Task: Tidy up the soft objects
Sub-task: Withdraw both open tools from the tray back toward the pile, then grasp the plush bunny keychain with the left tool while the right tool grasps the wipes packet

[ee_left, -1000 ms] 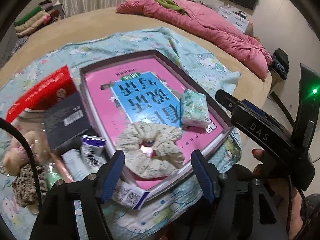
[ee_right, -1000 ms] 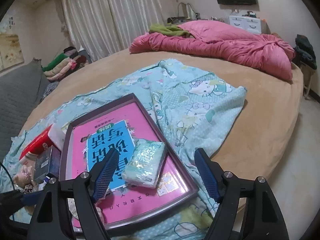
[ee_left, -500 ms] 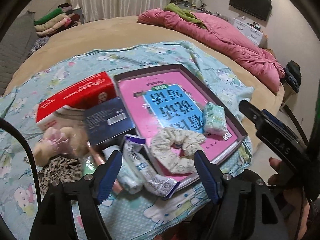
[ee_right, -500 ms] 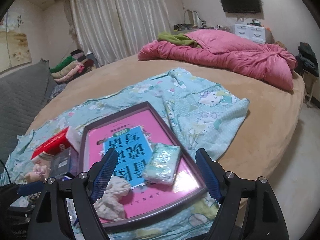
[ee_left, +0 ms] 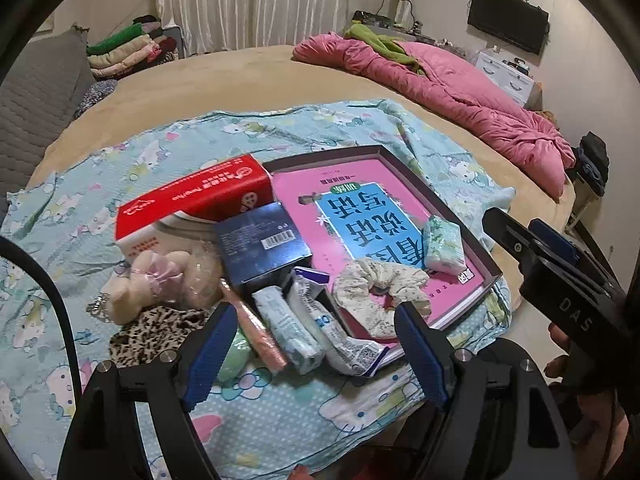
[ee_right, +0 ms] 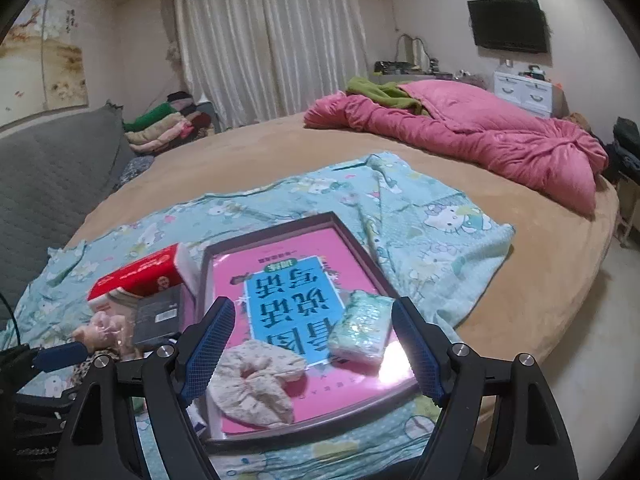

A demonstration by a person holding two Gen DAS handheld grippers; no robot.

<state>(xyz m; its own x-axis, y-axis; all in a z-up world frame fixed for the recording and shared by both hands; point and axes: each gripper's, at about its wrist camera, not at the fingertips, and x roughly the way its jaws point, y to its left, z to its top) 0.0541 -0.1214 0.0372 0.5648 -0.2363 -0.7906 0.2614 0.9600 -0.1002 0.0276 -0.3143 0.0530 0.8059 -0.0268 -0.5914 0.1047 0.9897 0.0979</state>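
A pink tray (ee_left: 486, 258) (ee_right: 308, 428) lies on a light blue cloth on the bed. In it sit a cream floral scrunchie (ee_left: 380, 294) (ee_right: 256, 388) and a green tissue pack (ee_left: 444, 242) (ee_right: 360, 330). Left of the tray lie a beige plush toy (ee_left: 148, 284), a leopard-print scrunchie (ee_left: 152, 334), a red tissue box (ee_left: 192, 200) and a dark blue box (ee_left: 262, 246). My left gripper (ee_left: 316, 354) is open and empty above the near pile. My right gripper (ee_right: 312, 350) is open and empty above the tray's near end.
Several tubes and packets (ee_left: 316, 328) lie at the tray's near left corner. A pink quilt (ee_right: 460, 140) lies at the bed's far right. Folded clothes (ee_left: 128, 50) are stacked at the far left. The bed edge (ee_right: 560, 320) drops off to the right.
Both grippers have pulled back and risen. The left view has swung left, so the plush toy, leopard scrunchie and boxes show more fully. The scrunchie and tissue pack stay in the tray.
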